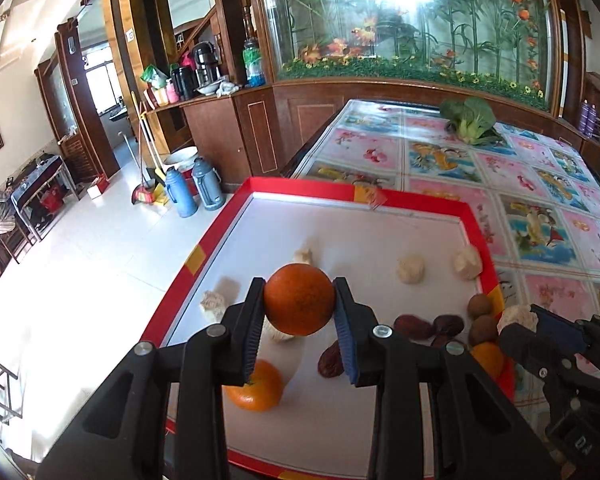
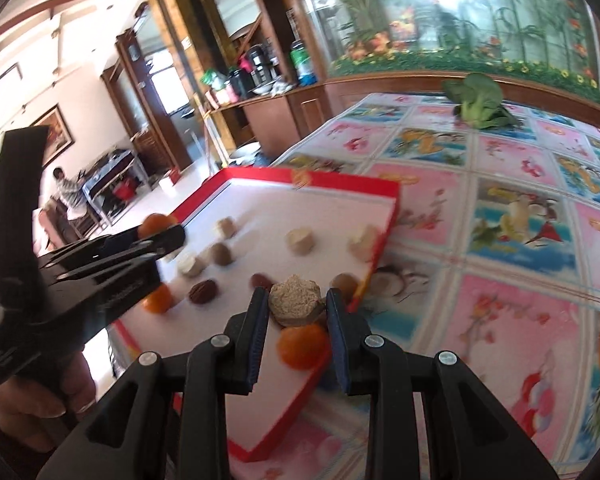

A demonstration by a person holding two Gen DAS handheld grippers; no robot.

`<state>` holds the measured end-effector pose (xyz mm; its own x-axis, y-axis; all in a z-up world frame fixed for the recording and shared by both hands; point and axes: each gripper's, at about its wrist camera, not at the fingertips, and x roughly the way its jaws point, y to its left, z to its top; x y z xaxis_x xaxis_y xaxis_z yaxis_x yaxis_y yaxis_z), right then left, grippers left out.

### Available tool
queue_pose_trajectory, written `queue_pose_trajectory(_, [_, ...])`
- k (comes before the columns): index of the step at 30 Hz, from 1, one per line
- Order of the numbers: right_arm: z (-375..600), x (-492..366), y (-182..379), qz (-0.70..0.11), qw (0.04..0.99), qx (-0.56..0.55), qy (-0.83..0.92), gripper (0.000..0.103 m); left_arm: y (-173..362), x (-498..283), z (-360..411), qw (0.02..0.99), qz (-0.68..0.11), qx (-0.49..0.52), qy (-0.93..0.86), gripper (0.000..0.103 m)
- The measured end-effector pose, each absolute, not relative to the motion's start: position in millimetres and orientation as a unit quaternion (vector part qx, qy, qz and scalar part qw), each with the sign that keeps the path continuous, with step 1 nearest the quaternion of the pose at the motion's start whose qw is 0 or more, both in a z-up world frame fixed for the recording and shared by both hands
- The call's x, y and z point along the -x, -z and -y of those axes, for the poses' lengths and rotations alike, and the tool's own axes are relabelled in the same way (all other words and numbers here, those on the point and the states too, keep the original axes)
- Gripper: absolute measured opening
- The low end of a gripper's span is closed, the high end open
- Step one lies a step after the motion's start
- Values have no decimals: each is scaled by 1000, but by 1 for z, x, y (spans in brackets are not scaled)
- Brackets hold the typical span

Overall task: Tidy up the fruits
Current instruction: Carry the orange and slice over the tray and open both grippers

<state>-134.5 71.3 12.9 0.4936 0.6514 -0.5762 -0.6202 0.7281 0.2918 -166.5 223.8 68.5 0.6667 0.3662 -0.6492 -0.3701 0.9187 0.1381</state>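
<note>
Left wrist view: the left gripper (image 1: 299, 305) is pinching an orange (image 1: 299, 300) between its two pads, at centre frame. The fruit is sitting clear of the white floor of the red-rimmed tray (image 1: 204, 254), hanging above it. Directly under the left finger, lower centre, a second orange (image 1: 256, 386) is lying on the tray. Just right of the right finger, a dark red date (image 1: 331, 361) is resting on the tray floor, with two more dates (image 1: 428, 326) further right. Two brown round fruits (image 1: 481, 318) are sitting against the tray's right rim. Pale lumps (image 1: 410, 269) are lying scattered across the upper part of the tray.

The right gripper (image 1: 540, 328) is entering at the lower right edge of this view, its fingers closed on a pale, rough piece.

Right wrist view: the right gripper (image 2: 297, 304) is clamping a tan, flat-sided chunk (image 2: 297, 305) between its pads, centre frame, above the tray's near right corner. Below the chunk another orange (image 2: 302, 346) is lying on the tray. The left gripper (image 2: 158, 232) is showing at middle left, blurred, an orange visible at its tip.

A leafy green vegetable (image 2: 478, 102) is lying on the patterned tablecloth (image 2: 500, 220) at upper right, well apart from the tray.
</note>
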Motion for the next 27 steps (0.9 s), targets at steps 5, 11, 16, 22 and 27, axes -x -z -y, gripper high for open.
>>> queue_pose_trajectory(5, [-84,145,-6,-348,857,-2,-379,28,-56,171,-230,907,-368,9,-204,35])
queue_pose_trajectory(11, [-89,147,-2,-346,856,5,-383,28,-46,170,-234,903,-380,11,-203,35])
queue_pose_trajectory(16, [-91,149,-1,-345,856,5,-385,28,-39,167,-235,898,-390,13,-201,35])
queue_pose_trajectory(22, [-96,151,-1,-336,861,15,-382,28,-37,166,-233,898,-390,9,-203,36])
queue_pose_trajectory(27, [-98,150,-2,-328,864,19,-382,28,-37,166,-234,898,-390,9,-204,36])
